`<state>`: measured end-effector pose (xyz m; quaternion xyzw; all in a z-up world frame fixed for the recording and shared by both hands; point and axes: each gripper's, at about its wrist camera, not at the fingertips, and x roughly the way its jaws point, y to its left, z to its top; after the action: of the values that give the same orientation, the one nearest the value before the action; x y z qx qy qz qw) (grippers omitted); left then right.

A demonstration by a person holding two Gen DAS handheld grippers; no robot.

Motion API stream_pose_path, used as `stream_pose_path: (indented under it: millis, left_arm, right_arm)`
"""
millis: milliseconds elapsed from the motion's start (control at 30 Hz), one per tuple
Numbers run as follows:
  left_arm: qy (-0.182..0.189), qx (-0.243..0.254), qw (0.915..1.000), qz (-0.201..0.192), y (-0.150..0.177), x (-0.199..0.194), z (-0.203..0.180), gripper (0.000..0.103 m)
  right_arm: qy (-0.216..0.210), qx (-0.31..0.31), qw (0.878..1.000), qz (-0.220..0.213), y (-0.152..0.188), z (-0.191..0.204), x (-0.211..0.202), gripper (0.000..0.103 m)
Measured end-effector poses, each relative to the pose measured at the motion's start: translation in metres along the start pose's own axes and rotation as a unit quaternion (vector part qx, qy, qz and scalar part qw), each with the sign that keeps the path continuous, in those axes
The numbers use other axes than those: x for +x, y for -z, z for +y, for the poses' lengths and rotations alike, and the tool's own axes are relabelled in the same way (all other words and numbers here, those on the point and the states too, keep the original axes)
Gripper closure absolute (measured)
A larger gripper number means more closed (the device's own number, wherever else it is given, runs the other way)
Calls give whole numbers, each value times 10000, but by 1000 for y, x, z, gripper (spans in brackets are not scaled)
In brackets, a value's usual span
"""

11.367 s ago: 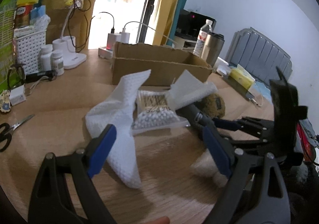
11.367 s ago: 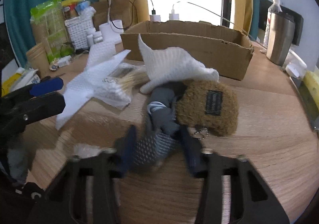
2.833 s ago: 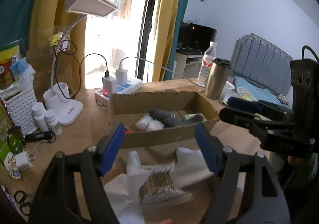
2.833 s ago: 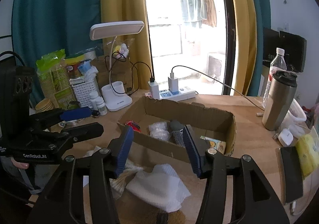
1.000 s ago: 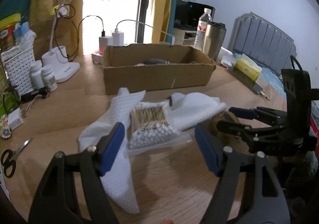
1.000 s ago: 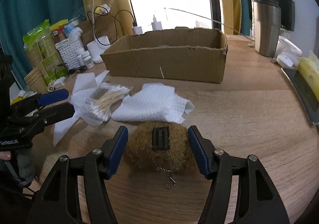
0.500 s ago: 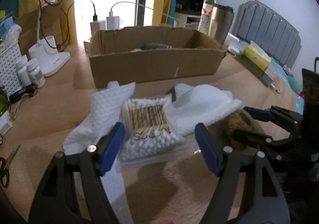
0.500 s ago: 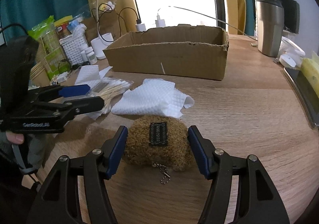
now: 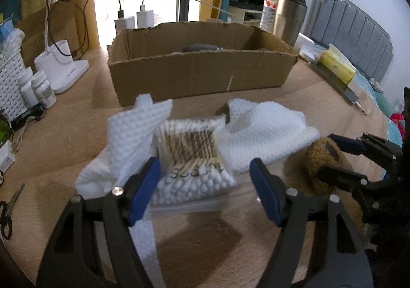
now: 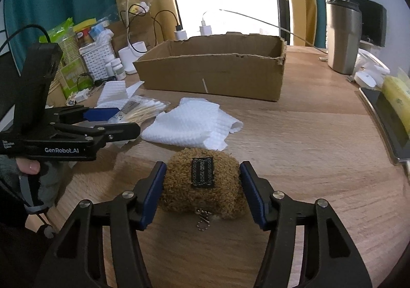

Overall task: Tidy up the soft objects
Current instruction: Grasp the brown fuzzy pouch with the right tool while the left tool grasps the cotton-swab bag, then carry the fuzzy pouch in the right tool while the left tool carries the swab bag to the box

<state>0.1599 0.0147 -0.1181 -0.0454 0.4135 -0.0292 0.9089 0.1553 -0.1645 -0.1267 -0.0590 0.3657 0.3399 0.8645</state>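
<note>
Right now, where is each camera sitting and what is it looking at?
Left wrist: sits behind the open left gripper, facing the cotton swab bag; its own jaws show.
Right wrist: sits behind the open right gripper, facing the brown plush between its jaws; the left gripper and a fingertip show.
Both share: the cardboard box, white cloths, the plush and the swab bag.

"GenRobot.AI" is printed in white on the side of the left gripper (image 10: 123, 121), as seen in the right wrist view. A black label (image 10: 203, 172) is sewn on the brown plush toy (image 10: 202, 185); "HAND MADE" can just be made out on it. Dark writing is seen on the clear bag of cotton swabs (image 9: 192, 157), but it is blurred and cannot be read with certainty.
</note>
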Motion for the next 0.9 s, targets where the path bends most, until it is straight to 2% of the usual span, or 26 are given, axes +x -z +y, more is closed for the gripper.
stream_pose_path:
  millis: [133,233,333,567,767,900]
  left_arm:
    - [-89,85,9999,-39,1,-2,-1,45]
    - [-142,179,9997,-101,3,-6,-3,49]
    - [-135,363,9992,-111,6,-8,-9,51]
    - [67,417,9990,-157,11,-15,-16,53]
    - [367,362,9982,-296,11,-24,-21,54]
    - [424,443,9977,-296,11,-28,-28,55]
  right_arm:
    - [95,-1,10000,-8,0,-2,-4,44]
    - [167,39,9998,-55,0,-6,-8,45]
    - [179,54,9998,-123,-2,-7,-13,45]
    - [263,66,9993,-254,-4,-8,-24,45]
    - [107,113,9982,-579,-9,-6,-41,45]
    - [28,23,9968,-802,-13,1,-52,45]
